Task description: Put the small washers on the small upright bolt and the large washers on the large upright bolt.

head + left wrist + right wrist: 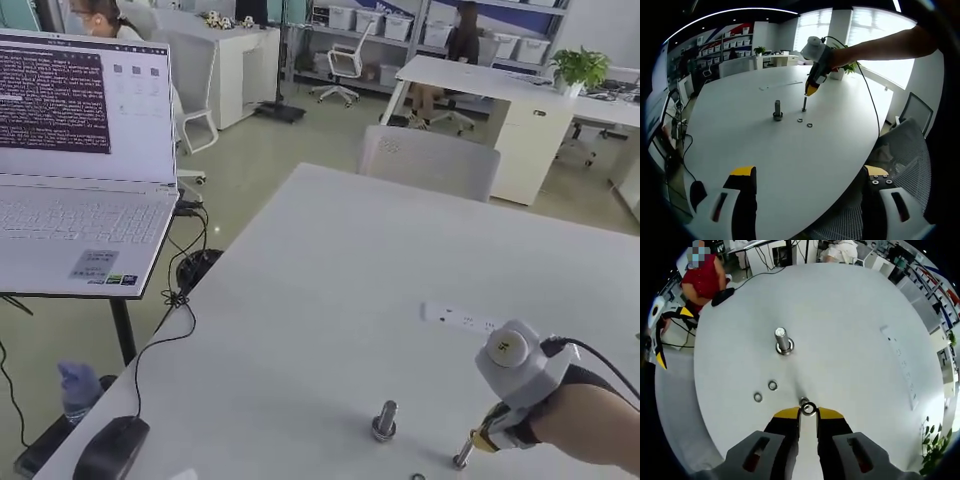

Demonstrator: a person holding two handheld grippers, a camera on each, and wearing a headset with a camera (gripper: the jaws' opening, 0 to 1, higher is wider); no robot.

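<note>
Steel small washer (808,408), clamped in the right gripper's (808,413) fingers, is held apparently just over the vertical small upright bolt (462,455).

White table (330,300); silver washer (808,408); right tool (808,415) yellow-tipped (body grey-black).

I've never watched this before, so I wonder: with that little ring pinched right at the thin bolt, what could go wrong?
1. The small washer, pinched in the right gripper, looks slightly off the top of the small bolt. Released there, it might miss and roll across the table.
2. The gripper's tips sit right against that slim bolt, so a nudge could perhaps tip it over.
</note>
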